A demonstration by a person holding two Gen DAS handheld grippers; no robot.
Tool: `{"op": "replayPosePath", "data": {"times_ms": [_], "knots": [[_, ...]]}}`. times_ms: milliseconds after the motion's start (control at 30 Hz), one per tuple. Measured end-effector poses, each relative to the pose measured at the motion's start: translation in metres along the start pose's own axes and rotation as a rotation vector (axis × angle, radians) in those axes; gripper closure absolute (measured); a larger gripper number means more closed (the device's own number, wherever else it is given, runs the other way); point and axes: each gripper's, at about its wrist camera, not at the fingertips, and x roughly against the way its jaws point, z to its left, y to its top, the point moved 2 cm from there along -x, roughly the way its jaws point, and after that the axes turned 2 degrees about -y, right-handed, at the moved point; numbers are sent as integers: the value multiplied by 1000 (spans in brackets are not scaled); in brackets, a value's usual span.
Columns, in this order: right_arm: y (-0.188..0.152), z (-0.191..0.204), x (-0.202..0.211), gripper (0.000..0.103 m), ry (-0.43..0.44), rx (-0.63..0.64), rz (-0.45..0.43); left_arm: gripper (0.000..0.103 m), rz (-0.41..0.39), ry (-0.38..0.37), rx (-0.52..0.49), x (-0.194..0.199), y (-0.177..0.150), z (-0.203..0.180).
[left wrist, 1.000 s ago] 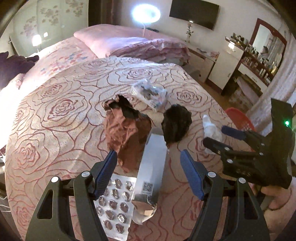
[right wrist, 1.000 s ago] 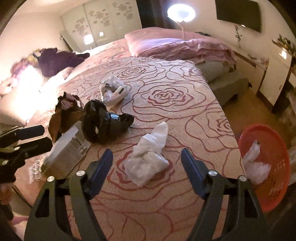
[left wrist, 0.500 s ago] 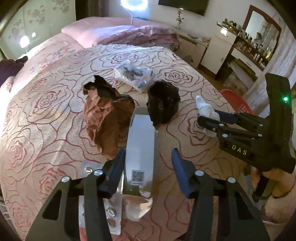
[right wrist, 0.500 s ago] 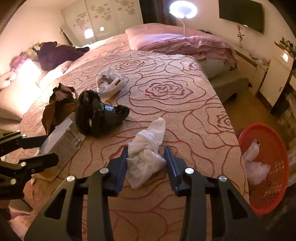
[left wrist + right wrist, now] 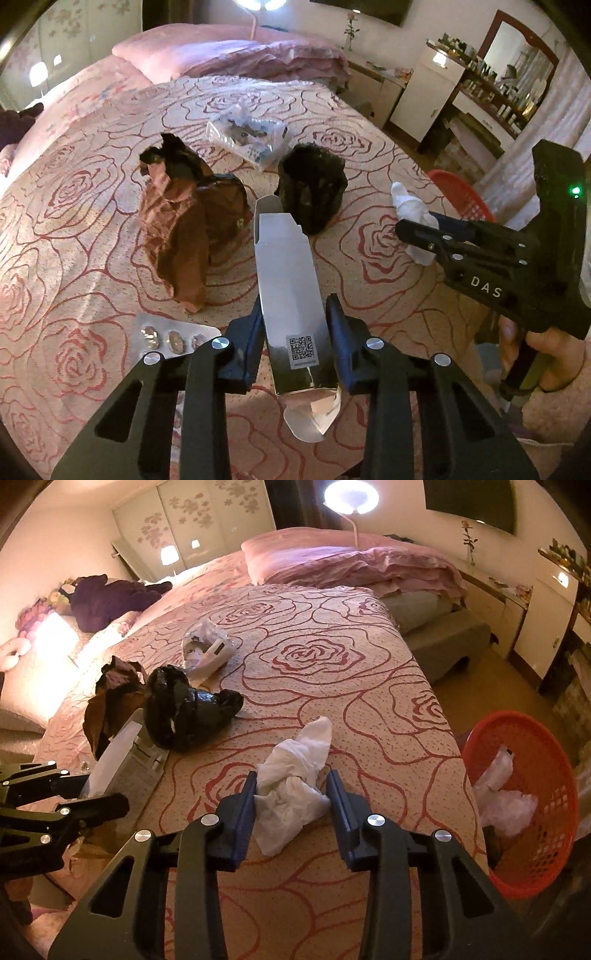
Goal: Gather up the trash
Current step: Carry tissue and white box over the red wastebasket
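Evidently, for binning in the orange basket (image 5: 554, 805), a silver carton (image 5: 290, 295) is being squeezed by the closing left gripper (image 5: 293, 345), crumpled tissue (image 5: 291, 790) pinched by the right gripper (image 5: 291, 801).

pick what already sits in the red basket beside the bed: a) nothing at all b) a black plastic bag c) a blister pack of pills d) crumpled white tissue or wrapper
d: in the right wrist view the red basket holds crumpled white trash, while the black plastic bag and the blister pack lie on the bed.
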Motion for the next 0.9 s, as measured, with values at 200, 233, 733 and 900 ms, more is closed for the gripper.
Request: {"op": "replayPosePath", "data": {"times_ms": [200, 233, 733, 900], "knots": [[4, 5, 12, 67, 19, 8, -26, 72, -70, -15, 2, 28, 2, 1], [4, 6, 14, 67, 21, 8, -30, 72, -79, -17, 1, 32, 3, 0], [17, 4, 39, 68, 19, -12, -92, 72, -196, -59, 10, 55, 31, -13], [18, -11, 53, 68, -4, -48, -125, 72, -203, -75, -19, 50, 43, -27]]}}
